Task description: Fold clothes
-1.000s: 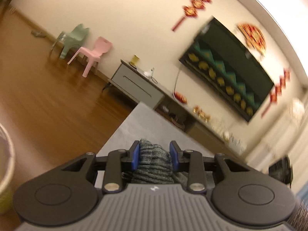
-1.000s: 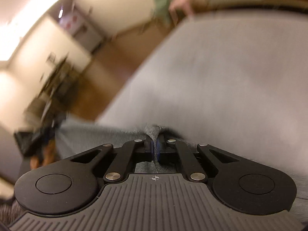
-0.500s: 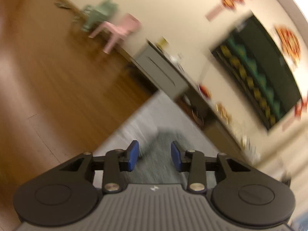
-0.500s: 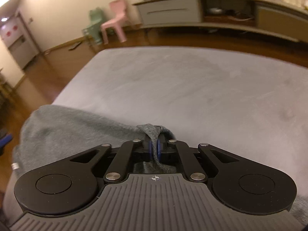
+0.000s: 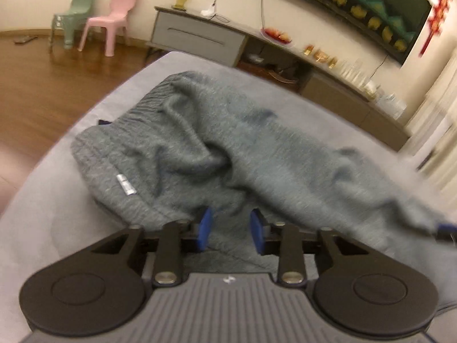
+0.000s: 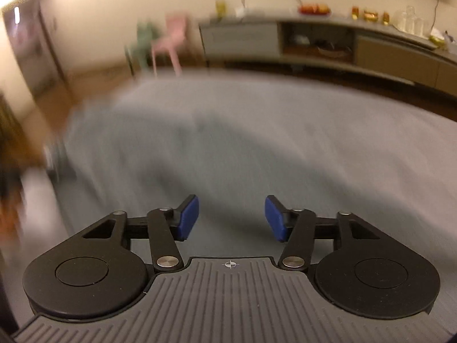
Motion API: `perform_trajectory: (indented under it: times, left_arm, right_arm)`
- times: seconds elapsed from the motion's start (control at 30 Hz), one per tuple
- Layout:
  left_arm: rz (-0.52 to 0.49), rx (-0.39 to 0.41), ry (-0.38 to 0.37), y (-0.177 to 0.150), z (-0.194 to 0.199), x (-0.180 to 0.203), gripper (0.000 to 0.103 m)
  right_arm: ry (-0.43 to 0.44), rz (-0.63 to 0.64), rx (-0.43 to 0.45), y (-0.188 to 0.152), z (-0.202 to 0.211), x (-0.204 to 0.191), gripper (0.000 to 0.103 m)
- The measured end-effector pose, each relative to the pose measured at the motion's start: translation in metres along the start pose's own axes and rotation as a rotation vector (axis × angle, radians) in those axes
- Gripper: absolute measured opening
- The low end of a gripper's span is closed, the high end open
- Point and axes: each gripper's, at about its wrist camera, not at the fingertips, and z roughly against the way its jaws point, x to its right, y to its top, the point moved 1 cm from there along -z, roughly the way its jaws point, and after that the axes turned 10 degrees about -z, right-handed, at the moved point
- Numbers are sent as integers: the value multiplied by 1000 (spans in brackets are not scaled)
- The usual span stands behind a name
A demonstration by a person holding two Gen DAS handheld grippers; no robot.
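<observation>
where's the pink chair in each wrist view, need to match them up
Left wrist: the pink chair stands at upper left on the wood floor, just right of the green chair, sharp.
Right wrist: the pink chair is at top, left of centre, blurred, again just right of the green chair.
Shared landmark: the grey TV cabinet, immediately right of the pink chair in both.

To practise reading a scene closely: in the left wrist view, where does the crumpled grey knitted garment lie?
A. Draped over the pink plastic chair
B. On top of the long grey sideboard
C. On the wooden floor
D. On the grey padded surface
D. The crumpled grey knitted garment is spread across the grey padded surface, with the wooden floor, the pink plastic chair and the long grey sideboard beyond it.
</observation>
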Motion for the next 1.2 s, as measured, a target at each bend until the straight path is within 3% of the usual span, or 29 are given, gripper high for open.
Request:
perform_trajectory:
  times: [0.03,0.13,0.2,0.27,0.3,0.33,0.4,0.47,0.5,0.57,0.63,0.77,0.83,0.93,1.0,1.03,1.07,1.13,1.2]
  left_arm:
    - [-3,-12,38,-2,3,0,10]
    - [-9,-47,151,-5,11,1,8]
    - [1,-76,221,-5,15,2,6]
    - [29,-115,316,0,21,8,7]
    - [37,-123,368,4,27,17,13]
    - [34,-105,377,9,35,32,18]
    - [13,-41,301,19,49,70,26]
    - [-68,-35,185,22,50,120,33]
    - [-125,-44,130,23,46,147,35]
    - [-251,-77,87,15,34,191,37]
    - [-334,-140,70,-2,20,219,37]
    - [-414,-191,2,-26,20,250,44]
    - [-408,-216,-100,-36,32,259,43]
    - [-411,-191,-188,-37,48,261,39]
    - [-381,-87,-159,-16,65,243,40]
    - [-327,-41,-122,1,69,224,42]
    - [-273,5,-84,19,74,206,43]
    - [-132,35,32,55,68,159,41]
    - [21,0,128,80,46,114,40]
  right_arm:
    - [-60,22,-30,-18,3,16,46]
    - [-161,-65,-36,-54,33,92,62]
    - [-198,-149,-46,-74,55,142,63]
    - [-234,-146,-70,-83,71,167,63]
    - [-230,-149,-94,-85,77,177,63]
    - [-224,-157,-101,-86,84,187,56]
    - [-232,-170,-51,-84,100,205,49]
    - [-273,-203,73,-79,117,227,58]
    - [-291,-236,101,-77,116,240,58]
    - [-340,-269,64,-73,103,270,46]
    - [-386,-290,-9,-78,92,298,44]
    - [-371,-297,-71,-82,103,337,41]
    - [-461,-297,-72,-83,109,353,42]
    - [-637,-256,-72,-83,111,364,48]
    - [-743,-223,-53,-80,112,362,47]
    - [-768,-228,-1,-75,122,359,46]
    - [-761,-243,73,-66,130,349,47]
    - [-644,-274,199,-45,146,318,48]
    - [-419,-266,221,-21,141,273,49]
